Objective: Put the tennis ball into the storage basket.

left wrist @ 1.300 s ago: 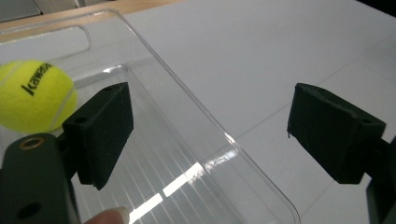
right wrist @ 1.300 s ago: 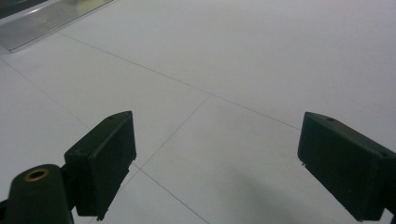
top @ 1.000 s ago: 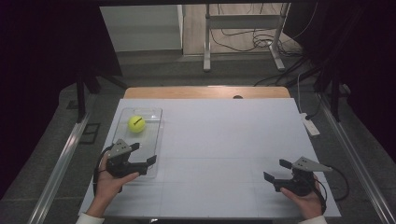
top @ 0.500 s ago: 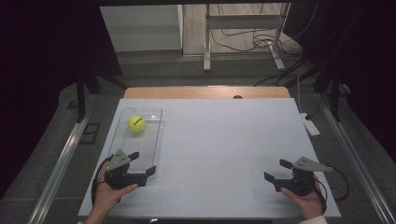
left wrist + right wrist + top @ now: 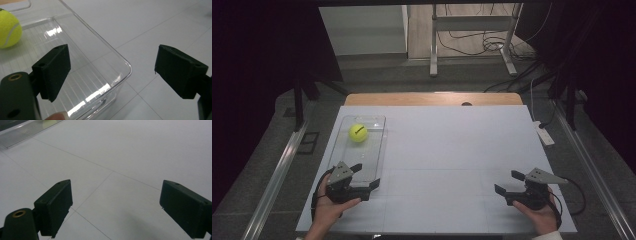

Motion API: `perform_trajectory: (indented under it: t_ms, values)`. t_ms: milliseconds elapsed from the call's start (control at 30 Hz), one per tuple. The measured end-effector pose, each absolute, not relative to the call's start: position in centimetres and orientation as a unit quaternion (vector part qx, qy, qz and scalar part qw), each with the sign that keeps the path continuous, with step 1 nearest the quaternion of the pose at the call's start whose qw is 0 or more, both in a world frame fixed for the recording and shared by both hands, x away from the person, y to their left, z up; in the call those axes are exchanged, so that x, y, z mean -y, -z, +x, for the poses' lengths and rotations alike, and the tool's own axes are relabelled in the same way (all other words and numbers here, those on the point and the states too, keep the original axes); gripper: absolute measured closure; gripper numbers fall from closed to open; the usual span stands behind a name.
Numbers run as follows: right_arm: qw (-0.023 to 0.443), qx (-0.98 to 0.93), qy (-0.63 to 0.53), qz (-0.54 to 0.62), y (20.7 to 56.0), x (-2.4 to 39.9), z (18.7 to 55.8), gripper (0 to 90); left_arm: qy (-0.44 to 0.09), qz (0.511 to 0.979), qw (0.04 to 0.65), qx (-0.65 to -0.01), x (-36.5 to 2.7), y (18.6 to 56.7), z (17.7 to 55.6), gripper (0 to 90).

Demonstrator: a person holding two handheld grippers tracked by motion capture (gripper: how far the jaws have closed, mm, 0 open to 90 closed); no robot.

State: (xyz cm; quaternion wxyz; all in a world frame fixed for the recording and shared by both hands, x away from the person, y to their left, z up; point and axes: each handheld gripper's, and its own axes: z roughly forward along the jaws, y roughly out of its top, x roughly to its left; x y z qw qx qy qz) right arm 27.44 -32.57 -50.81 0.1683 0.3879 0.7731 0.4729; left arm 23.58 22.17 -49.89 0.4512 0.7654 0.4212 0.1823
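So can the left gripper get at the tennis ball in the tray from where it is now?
Probably yes. The left gripper sits at the near end of the open clear tray with its jaws apart and nothing between them. The ball lies alone at the far end, and nothing stands in the way.

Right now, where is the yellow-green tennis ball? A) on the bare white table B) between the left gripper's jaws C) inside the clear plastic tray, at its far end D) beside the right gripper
C: the yellow-green tennis ball lies inside the clear plastic tray, at its far end, away from the left gripper with its open, empty jaws.
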Motion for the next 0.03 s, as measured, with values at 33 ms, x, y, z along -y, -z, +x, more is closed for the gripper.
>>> perform_trajectory:
  t_ms: [33]
  values:
    - [0.169, -0.773, -0.473, 0.388, 50.8, 32.58, 27.44, 11.4, -0.182, 0.765, 0.451, -0.421, -22.17, 49.89, 23.58, 14.1]
